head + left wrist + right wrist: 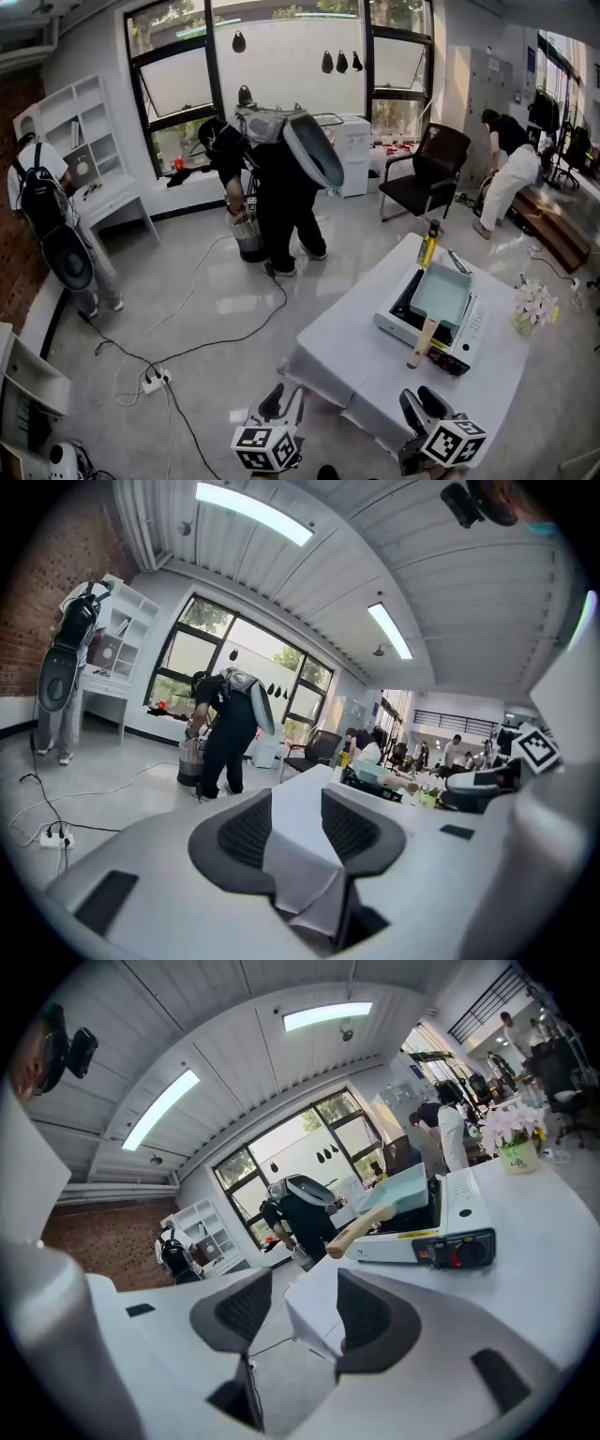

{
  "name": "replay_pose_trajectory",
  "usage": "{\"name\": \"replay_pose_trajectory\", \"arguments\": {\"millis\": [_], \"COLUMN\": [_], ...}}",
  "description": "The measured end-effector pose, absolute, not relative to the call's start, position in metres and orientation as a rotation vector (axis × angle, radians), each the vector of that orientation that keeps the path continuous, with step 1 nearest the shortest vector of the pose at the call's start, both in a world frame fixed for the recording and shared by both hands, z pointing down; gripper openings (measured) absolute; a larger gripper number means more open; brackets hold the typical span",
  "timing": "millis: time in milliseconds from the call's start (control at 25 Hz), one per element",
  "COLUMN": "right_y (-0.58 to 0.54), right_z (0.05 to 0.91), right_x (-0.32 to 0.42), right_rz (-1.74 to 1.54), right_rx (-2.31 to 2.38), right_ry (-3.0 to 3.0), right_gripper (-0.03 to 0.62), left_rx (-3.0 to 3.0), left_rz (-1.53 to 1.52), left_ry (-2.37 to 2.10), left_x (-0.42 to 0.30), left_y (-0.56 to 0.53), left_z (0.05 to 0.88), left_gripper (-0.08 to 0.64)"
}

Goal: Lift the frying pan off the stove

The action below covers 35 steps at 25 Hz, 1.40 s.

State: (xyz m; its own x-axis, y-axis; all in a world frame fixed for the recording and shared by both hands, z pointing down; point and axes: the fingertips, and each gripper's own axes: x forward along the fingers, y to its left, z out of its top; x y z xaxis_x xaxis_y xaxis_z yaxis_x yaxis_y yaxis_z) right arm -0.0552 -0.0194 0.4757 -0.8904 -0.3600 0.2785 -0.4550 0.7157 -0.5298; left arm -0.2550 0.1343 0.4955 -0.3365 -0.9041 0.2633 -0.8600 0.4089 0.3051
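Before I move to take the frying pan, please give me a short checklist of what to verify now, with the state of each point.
1. The frying pan sits on the stove: ok.
2. Its wooden handle is free and points toward the grippers: ok.
3. The right gripper has its jaws apart and holds nothing: ok.
4. The left gripper has its jaws apart and holds nothing: ok.
5. A gripper is at the wooden handle: not ok, both are apart from it.
6. The stove flame is off: cannot tell.
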Motion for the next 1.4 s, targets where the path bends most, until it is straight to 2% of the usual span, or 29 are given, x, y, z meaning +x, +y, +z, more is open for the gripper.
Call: {"name": "replay_pose_trajectory", "arguments": {"millis": [680, 1400], "right_y": [-0.078, -0.15], "right_z": [0.476, 0.494], "right_x": [-0.018, -0.024], "right_rz": [1.08, 1.271], "right_rx": [0.898, 0.891], "right_ry": [-2.737, -2.714], "right_gripper": [0.204, 0.204], "left_rx": [1.74, 1.878], "left_rz": [-0.08, -0.011], "left_ry": [-2.102, -1.97], "left_x": [-0.236, -0.227], "left_y": [0.031, -0.094], "left_z": [0.499, 0.495], "left_gripper": [0.14, 0.14]}}
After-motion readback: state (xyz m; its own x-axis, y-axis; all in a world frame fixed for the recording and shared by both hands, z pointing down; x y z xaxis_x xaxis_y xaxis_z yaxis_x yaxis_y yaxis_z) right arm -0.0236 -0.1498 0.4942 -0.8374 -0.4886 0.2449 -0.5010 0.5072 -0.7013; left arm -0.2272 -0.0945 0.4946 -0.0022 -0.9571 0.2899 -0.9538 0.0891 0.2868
